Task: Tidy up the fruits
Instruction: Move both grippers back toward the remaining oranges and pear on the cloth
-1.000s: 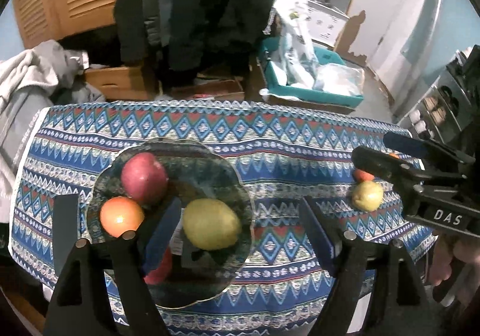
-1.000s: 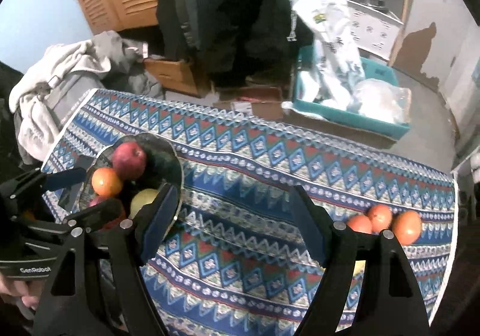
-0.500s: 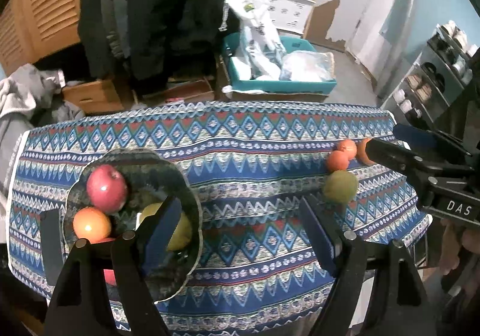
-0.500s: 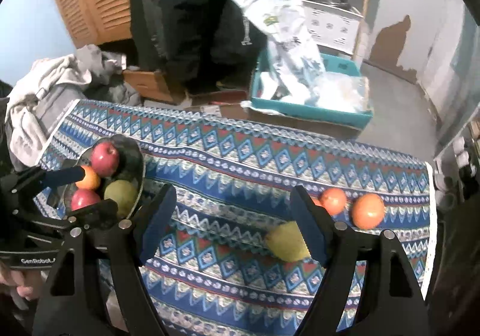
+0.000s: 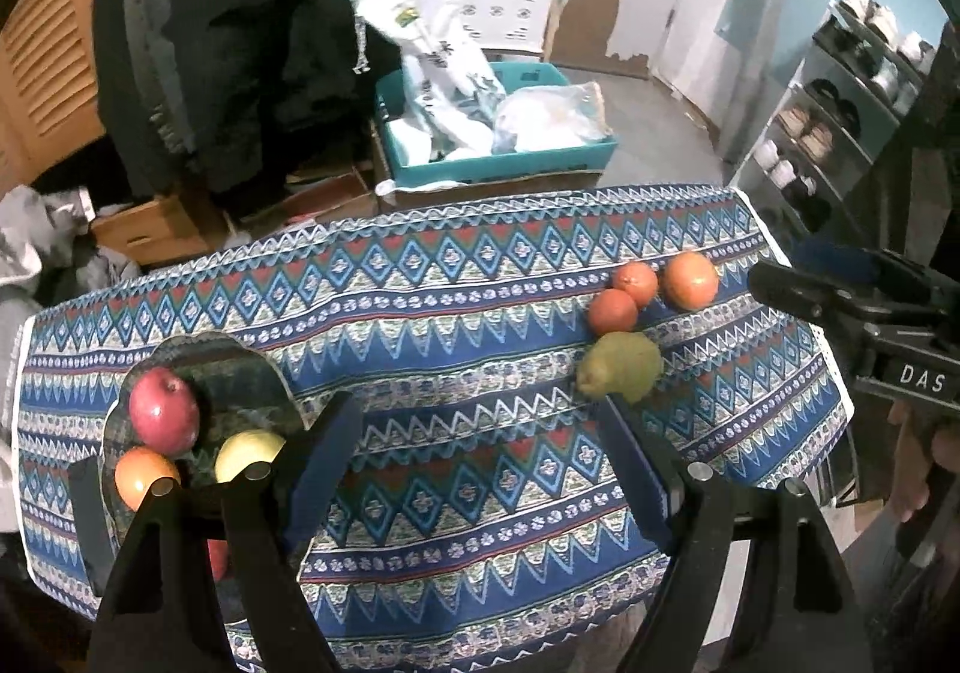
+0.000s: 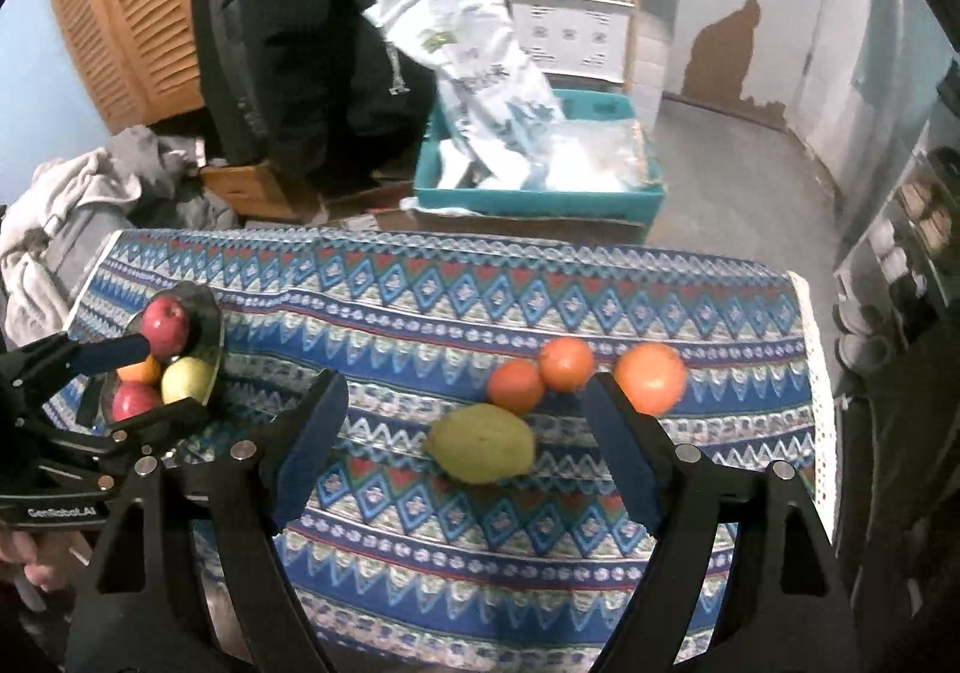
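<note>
**Both claws wide over the patterned worktop, fruit split in two groups**

The worktop [image 6: 600, 313] wears a blue zigzag cloth. In the right wrist view, the right claw [image 6: 462, 421] stands with its blue pads spread wide; its jaws have just been opening, and they press on nothing. A green-yellow pear [image 6: 480, 449] lies on the cloth in the gap between the pads, clear of both. At about 1 o'clock from the pear sit three oranges [image 6: 566, 364], the two smaller ones touching, the largest a little apart and partly behind the right pad.

Over at 9 o'clock in the same view is a dark glass plate [image 6: 210, 313], near the worktop's left end. It carries a red apple [image 6: 165, 323], a second red fruit [image 6: 133, 400], an orange fruit [image 6: 139, 373] and a pale yellow-green fruit [image 6: 186, 379].

The left claw [image 5: 480, 454] is also wide, with only cloth between its pads. Its left finger [image 5: 312, 463] overlaps the plate's edge in the left wrist view; whether it touches the plate I cannot tell. From there the pear shows at roughly 1 o'clock, just past the right pad's tip.

A teal bin [image 6: 540, 193] of bags stands on the floor beyond the worktop.
</note>
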A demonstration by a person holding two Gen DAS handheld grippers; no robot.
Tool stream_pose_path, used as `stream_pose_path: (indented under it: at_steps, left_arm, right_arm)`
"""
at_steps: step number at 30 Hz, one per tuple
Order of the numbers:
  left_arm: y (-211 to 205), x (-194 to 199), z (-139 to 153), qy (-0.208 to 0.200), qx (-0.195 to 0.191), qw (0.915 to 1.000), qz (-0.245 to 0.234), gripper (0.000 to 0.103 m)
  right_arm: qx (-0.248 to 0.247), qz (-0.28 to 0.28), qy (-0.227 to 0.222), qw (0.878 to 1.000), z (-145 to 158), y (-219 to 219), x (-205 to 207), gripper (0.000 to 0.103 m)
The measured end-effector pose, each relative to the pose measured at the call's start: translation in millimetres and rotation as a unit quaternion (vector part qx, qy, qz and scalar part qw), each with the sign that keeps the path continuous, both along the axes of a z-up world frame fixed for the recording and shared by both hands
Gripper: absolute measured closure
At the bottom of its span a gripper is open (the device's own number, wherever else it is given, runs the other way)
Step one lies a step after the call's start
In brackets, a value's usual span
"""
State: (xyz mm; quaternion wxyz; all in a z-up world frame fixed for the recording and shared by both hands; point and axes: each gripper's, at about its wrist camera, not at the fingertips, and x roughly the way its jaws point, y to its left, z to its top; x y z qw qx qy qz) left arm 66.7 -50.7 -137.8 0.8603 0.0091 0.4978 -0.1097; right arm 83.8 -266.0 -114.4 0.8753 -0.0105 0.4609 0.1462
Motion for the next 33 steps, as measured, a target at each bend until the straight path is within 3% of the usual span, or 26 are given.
stream_pose_path:
  at_steps: [12,16,25,33]
  left_arm:
    - [-44.3,22.0,-2.9,0.003,0.017,0.9990,-0.041,0.021]
    - [-59.4,36.9,-8.0,0.015,0.013,0.9985,-0.052,0.021]
    - [-84.2,76.5,-29.2,0.055,-0.004,0.9961,-0.068,0.021]
    - [-98.5,103.7,-61.6,0.089,-0.005,0.9931,-0.075,0.021]
  right_arm:
    - [-0.004,-0.028,0.011,1.000,-6.0,-50.0,5.6,0.021]
    - [0.010,-0.042,0.036,0.998,-13.8,-69.5,21.5,0.021]
    - [-0.039,-0.028,0.084,0.995,-35.4,-92.2,51.2,0.021]
    - [-0.049,-0.010,0.137,0.989,-76.2,-102.9,86.1,0.021]
